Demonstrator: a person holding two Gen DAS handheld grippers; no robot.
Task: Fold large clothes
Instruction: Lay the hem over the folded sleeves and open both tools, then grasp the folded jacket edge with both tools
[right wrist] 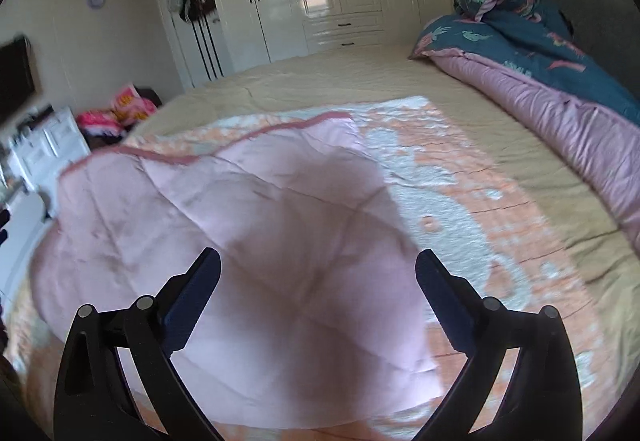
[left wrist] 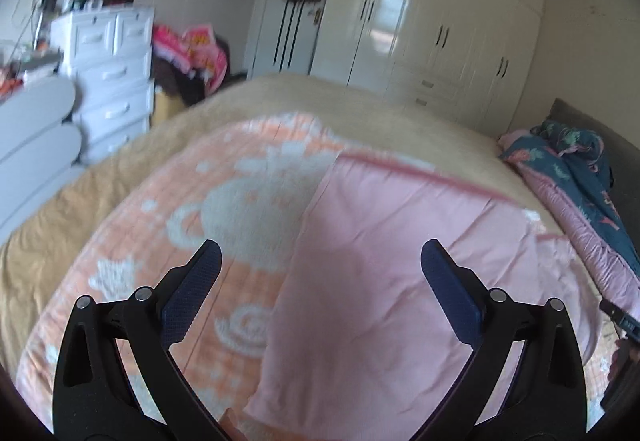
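One orange-and-white blanket (right wrist: 460, 201), one teal-and-pink quilt (right wrist: 540, 53), one bed (right wrist: 340, 81), one white drawer chest (left wrist: 116, 81)

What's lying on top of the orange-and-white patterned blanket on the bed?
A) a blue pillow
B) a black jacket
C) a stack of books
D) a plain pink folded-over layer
D: a plain pink folded-over layer with a darker pink edge lies across the orange-and-white blanket, which shows beside it in both views.
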